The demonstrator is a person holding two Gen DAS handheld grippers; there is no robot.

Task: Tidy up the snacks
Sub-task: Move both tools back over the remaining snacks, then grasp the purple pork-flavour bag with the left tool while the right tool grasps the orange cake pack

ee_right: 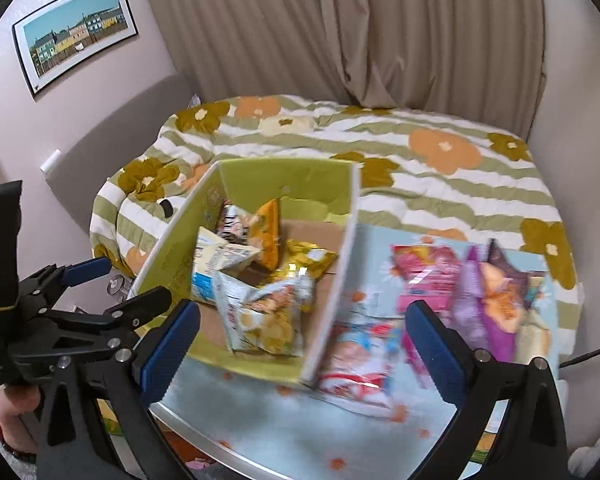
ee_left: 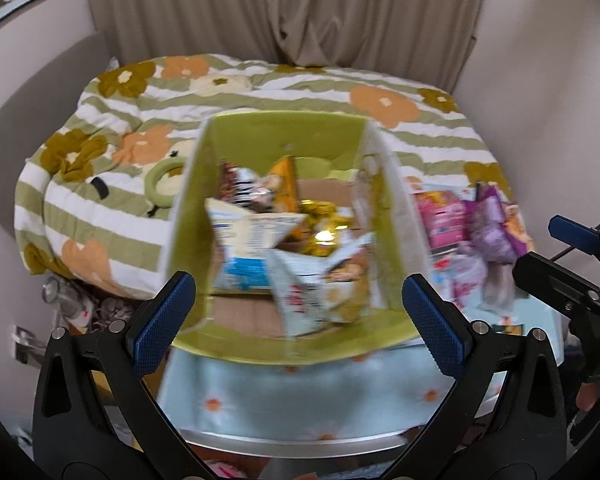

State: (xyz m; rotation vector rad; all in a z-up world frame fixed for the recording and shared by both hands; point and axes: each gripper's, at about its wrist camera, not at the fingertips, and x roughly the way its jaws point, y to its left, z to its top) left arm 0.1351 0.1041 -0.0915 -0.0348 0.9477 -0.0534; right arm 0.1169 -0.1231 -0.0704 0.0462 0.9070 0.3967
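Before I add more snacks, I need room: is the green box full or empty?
Partly full: the green box holds several snack packets, but bare cardboard floor shows.

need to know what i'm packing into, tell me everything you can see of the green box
The green box looks like cardboard: yellow-green inside, white outside, bare brown floor. It stands upright and open-topped on the daisy-print tablecloth, with the bed behind it. Several snack packets lie loose inside. More packets sit outside against its right wall. Neither hand-held gripper touches it.
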